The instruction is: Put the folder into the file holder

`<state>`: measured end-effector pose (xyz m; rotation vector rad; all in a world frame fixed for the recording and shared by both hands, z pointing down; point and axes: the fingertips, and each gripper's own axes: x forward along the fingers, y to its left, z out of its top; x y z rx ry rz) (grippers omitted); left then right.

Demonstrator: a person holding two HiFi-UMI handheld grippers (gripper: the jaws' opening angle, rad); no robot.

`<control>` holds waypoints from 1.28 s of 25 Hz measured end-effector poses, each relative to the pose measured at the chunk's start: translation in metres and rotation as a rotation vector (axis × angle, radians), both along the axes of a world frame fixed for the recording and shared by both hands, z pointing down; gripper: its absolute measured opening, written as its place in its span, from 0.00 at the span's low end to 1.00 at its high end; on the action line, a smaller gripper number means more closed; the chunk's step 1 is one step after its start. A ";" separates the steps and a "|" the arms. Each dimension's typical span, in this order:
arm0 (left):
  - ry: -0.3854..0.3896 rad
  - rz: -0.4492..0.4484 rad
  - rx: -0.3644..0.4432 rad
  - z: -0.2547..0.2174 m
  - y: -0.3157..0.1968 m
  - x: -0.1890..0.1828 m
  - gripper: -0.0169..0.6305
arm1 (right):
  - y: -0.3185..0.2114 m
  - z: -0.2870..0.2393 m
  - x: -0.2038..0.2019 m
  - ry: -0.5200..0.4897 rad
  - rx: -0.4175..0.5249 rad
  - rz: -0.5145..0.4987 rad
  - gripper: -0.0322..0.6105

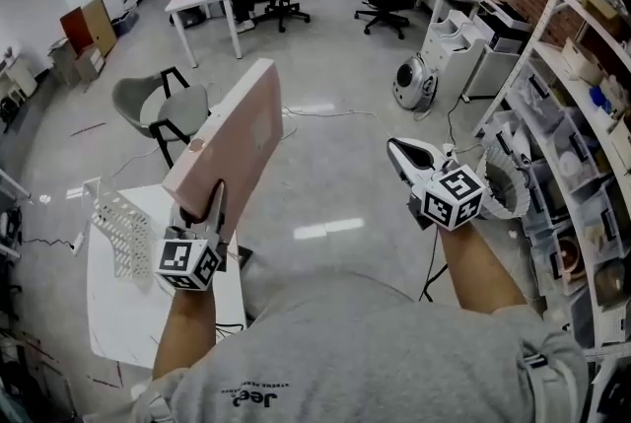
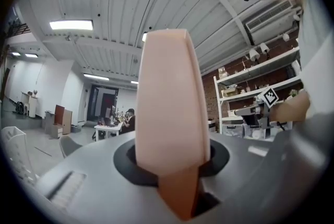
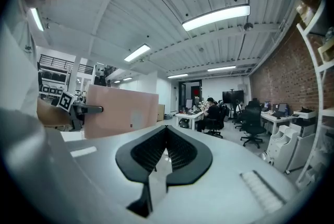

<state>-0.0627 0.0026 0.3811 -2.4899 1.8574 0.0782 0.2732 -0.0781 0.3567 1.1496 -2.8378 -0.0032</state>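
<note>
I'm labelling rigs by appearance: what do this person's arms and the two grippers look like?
The left gripper and right gripper have pale grey bodies, black pads, ribbed on the right one, and each a cube with black-and-white square markers. The person wears a grey short-sleeved T-shirt with small dark print; forearms are bare.

Ceiling strip lights (image 3: 215,18) give even, fairly bright light; the polished floor (image 1: 325,230) mirrors them as pale glare patches at the head view's centre; both gripper views bulge like fisheyes, their corners black; the pink folder (image 2: 172,113) looms close in the left gripper view, soft and out of focus.
</note>
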 end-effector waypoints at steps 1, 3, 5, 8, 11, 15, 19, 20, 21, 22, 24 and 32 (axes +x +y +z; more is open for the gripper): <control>0.004 0.001 0.000 0.001 -0.010 -0.010 0.32 | -0.011 0.000 -0.010 0.000 -0.002 0.000 0.05; 0.014 -0.002 -0.003 0.003 -0.030 -0.027 0.32 | -0.030 0.001 -0.026 0.002 -0.008 -0.001 0.05; 0.024 -0.008 -0.006 0.005 -0.048 -0.039 0.32 | -0.048 0.004 -0.037 0.011 -0.014 -0.008 0.05; 0.032 -0.018 -0.013 0.009 -0.071 -0.051 0.32 | -0.073 0.011 -0.046 0.021 -0.029 -0.018 0.05; 0.033 -0.031 -0.033 0.018 -0.096 -0.053 0.32 | -0.100 0.022 -0.045 0.013 -0.048 -0.022 0.05; 0.015 -0.043 -0.053 0.025 -0.133 -0.036 0.32 | -0.147 0.034 -0.029 -0.007 -0.064 -0.042 0.05; -0.009 -0.067 -0.040 0.018 -0.179 -0.008 0.32 | -0.207 0.035 -0.010 -0.033 -0.065 -0.090 0.05; -0.007 -0.083 -0.043 0.016 -0.189 -0.003 0.32 | -0.220 0.037 -0.007 -0.034 -0.073 -0.108 0.05; -0.003 -0.100 -0.048 0.016 -0.199 0.002 0.32 | -0.232 0.038 -0.004 -0.030 -0.078 -0.127 0.05; 0.001 -0.114 -0.053 0.016 -0.208 0.006 0.32 | -0.244 0.038 -0.002 -0.025 -0.080 -0.146 0.05; 0.003 -0.135 -0.059 0.014 -0.226 0.011 0.32 | -0.269 0.038 0.002 -0.030 -0.081 -0.167 0.05; -0.017 -0.136 -0.085 0.005 -0.276 0.001 0.32 | -0.325 0.036 -0.010 -0.054 -0.099 -0.175 0.05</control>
